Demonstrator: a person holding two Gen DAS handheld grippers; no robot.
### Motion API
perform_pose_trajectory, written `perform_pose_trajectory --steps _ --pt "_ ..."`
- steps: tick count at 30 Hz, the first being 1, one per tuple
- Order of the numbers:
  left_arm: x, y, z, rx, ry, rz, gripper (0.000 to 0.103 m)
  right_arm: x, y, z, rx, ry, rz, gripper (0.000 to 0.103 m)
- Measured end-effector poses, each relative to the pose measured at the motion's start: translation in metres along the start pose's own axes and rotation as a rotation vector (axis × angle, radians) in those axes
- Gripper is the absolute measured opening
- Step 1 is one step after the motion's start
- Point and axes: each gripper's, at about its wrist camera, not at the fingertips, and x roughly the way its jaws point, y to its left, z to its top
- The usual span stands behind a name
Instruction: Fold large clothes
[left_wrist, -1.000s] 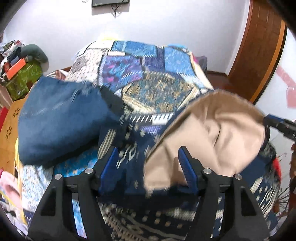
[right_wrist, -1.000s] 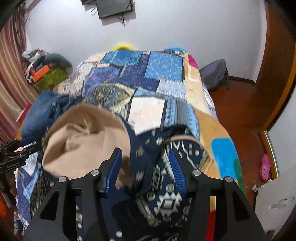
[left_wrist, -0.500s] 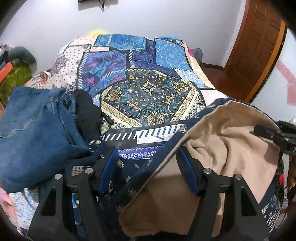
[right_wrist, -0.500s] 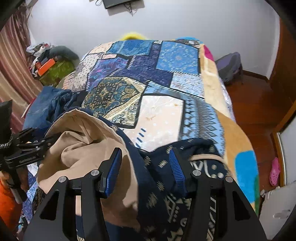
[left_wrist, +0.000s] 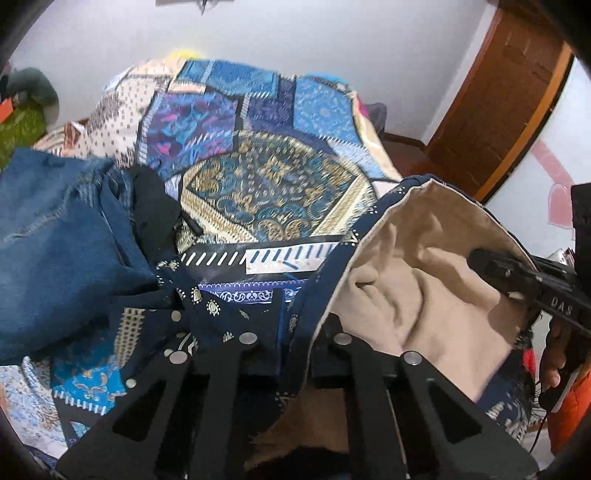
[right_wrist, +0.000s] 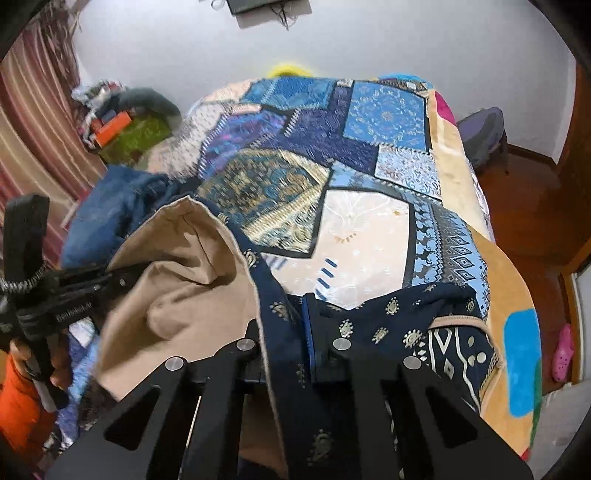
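A large navy patterned garment with a tan lining is stretched between my two grippers above the bed. My left gripper is shut on its edge; cloth hides the fingertips. My right gripper is shut on the opposite edge, navy fabric draping over it, the tan lining billowing to its left. Each gripper shows in the other's view: the right one at the right, the left one at the left.
The bed carries a blue patchwork blanket. Folded blue jeans and a dark garment lie at its left side. A cluttered pile stands by the curtain. A wooden door and a backpack are at the right.
Both grippers' jaws have closed onto the garment's edges. The garment has been lifted and spread between them, the tan lining turned up.
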Motion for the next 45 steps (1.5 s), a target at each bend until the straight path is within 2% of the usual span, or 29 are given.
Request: perform_pose_trajectory --steps 6,12,18,24,25,27,28,29,35,38,40,42,45 --pt "-0.055 -0.014 -0.008 0.029 -0.081 -0.001 0.008 -0.04 0.013 -0.004 0.019 -0.065 0.026 0.007" --pt "-0.097 -0.026 -0.03 0.058 -0.111 -0.003 0.008 -0.074 0.033 -0.027 -0.003 -0.087 0.019 0.007" --pt "-0.11 -0.026 -0.061 0.048 -0.074 -0.003 0.008 -0.076 0.04 -0.053 -0.004 -0.048 -0.004 0.007" --pt "-0.107 -0.023 -0.1 0.049 0.013 0.014 0.01 -0.07 0.04 -0.081 -0.001 0.014 -0.028 0.007" --pt "-0.105 -0.022 -0.106 0.046 0.031 0.018 0.014 -0.068 0.039 -0.085 0.001 0.024 -0.028 0.008" --pt "-0.102 -0.019 -0.117 0.035 0.06 0.017 0.03 -0.067 0.039 -0.092 0.002 0.038 -0.029 0.008" --pt "-0.101 -0.017 -0.124 0.025 0.072 0.021 0.043 -0.067 0.039 -0.095 0.001 0.042 -0.03 0.009" --pt "-0.101 -0.016 -0.128 0.019 0.077 0.025 0.051 -0.067 0.038 -0.096 0.001 0.049 -0.028 0.009" --pt "-0.106 -0.01 -0.145 -0.008 0.108 0.029 0.054 -0.073 0.04 -0.101 -0.013 0.091 -0.036 0.018" --pt "-0.121 -0.01 -0.142 0.005 0.075 0.034 0.055 -0.08 0.041 -0.102 -0.016 0.117 -0.007 0.033" --pt "-0.133 -0.013 -0.136 0.018 0.042 0.032 0.057 -0.09 0.043 -0.103 -0.024 0.094 0.007 0.045" --pt "-0.144 -0.015 -0.129 0.025 0.007 0.033 0.061 -0.097 0.045 -0.105 -0.042 0.067 -0.008 0.049" --pt "-0.161 -0.016 -0.113 0.022 -0.069 0.046 0.071 -0.109 0.046 -0.101 -0.065 0.034 -0.043 0.049"
